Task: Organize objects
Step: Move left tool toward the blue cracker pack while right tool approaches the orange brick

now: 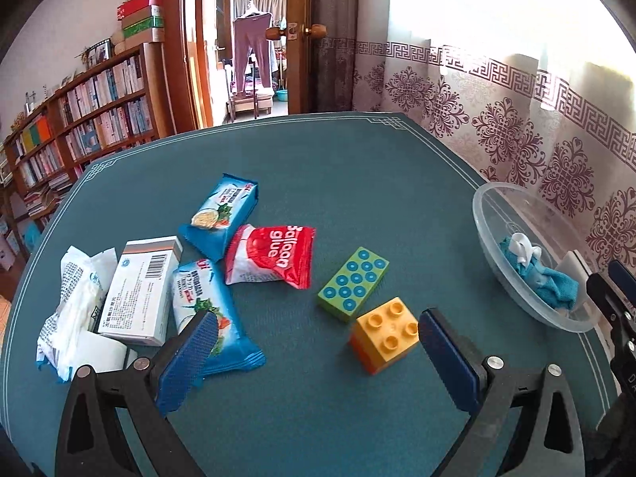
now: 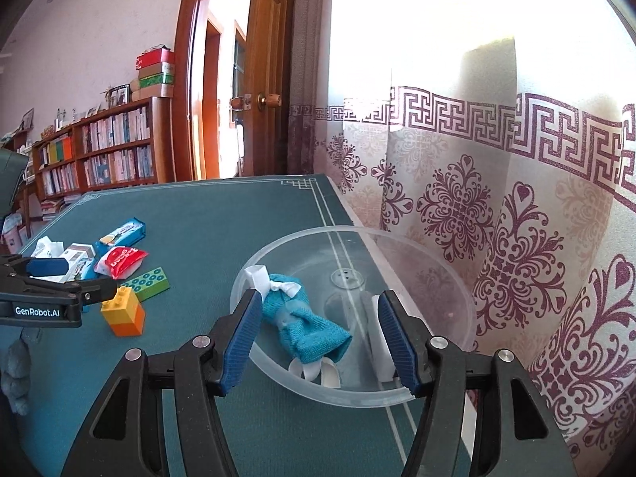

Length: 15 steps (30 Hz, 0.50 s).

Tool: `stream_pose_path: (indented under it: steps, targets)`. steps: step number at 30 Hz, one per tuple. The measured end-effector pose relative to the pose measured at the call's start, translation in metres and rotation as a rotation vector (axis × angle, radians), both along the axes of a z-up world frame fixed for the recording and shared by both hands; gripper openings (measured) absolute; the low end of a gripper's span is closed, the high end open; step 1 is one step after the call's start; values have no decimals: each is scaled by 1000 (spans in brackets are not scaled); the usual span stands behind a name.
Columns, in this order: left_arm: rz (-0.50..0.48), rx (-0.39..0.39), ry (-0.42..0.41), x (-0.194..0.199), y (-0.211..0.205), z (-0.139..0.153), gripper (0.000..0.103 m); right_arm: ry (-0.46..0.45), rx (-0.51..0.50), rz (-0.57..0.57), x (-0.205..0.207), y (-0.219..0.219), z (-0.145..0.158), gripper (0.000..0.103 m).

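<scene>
Blocks first, by the look of it: the left gripper (image 1: 318, 342) is hovering with jaws wide apart and empty, the yellow-and-orange block (image 1: 383, 336) sitting just ahead, near the right-hand pad. To take it well, the person is probably wanting to centre the pads on two flat side walls, below the studs, and come down squarely so the hard plastic is not skidding on the teal table mat (image 1: 357, 183). Just beyond it, the flat green block (image 1: 353, 283) with blue studs is lying close by, not quite touching as far as can be told.

Over on the right, the right gripper (image 2: 318, 342) is hanging over the clear plastic bowl (image 2: 445, 254), jaws apart and gripping nothing, with the rolled blue towel (image 2: 310, 324), soft, woven and tied with white ribbon, lying inside between the pads.

Farther left, the crinkly packets are waiting: a red balloon-glue sachet (image 1: 268, 256), two glossy blue snack wrappers (image 1: 224, 210), a stiff cardboard box (image 1: 141, 290) and a tissue pack (image 1: 73, 302)
</scene>
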<state>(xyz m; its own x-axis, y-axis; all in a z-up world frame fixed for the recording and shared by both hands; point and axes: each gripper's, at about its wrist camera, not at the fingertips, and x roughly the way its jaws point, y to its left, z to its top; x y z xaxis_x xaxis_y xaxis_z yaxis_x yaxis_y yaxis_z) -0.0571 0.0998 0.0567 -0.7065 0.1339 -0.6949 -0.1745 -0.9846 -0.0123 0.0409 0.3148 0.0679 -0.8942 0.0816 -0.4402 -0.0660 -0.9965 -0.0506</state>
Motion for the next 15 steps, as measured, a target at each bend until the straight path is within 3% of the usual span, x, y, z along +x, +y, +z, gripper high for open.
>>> stream_pose_path:
  steps: [15]
  targets:
    - [190,6,-50,-17,-64,-19,102,-52,33,154,2,-52,-12,62]
